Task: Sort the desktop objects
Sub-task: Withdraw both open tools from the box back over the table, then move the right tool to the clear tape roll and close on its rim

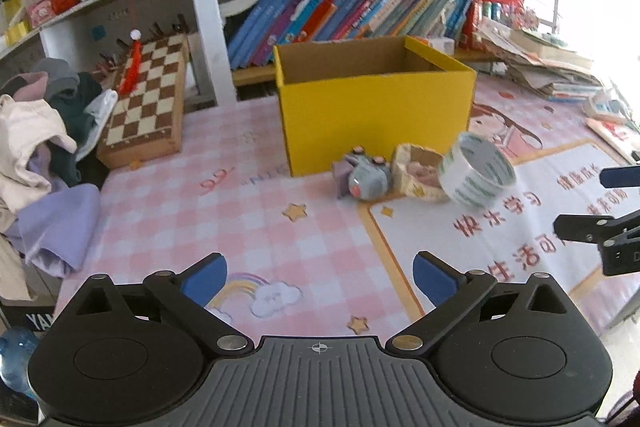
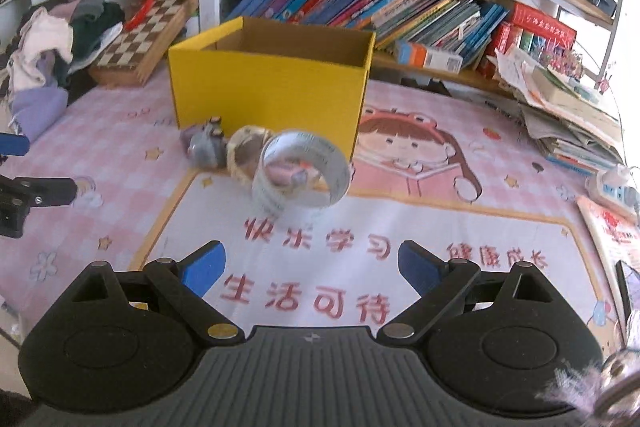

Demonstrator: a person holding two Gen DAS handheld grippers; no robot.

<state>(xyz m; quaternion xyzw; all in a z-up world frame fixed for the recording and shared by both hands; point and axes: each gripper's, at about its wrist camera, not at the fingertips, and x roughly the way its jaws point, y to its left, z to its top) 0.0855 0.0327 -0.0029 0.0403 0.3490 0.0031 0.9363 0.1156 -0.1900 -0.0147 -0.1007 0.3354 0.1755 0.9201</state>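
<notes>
1. While both tools hung over the desk mat (image 2: 400, 227), the right gripper (image 2: 310, 269) had its blue pads spread wide with nothing between them.
2. Straight ahead of it, a little left of its centre line, lay the tape roll (image 2: 300, 173), tipped on its side, open bore facing back toward the pads.
3. The left gripper (image 1: 320, 277) stood just as wide and empty; from there the roll (image 1: 476, 169) sat ahead and well off to the right.
4. So the right hand looked the nearer one, yellow box (image 2: 268, 83) waiting just behind the roll.
</notes>
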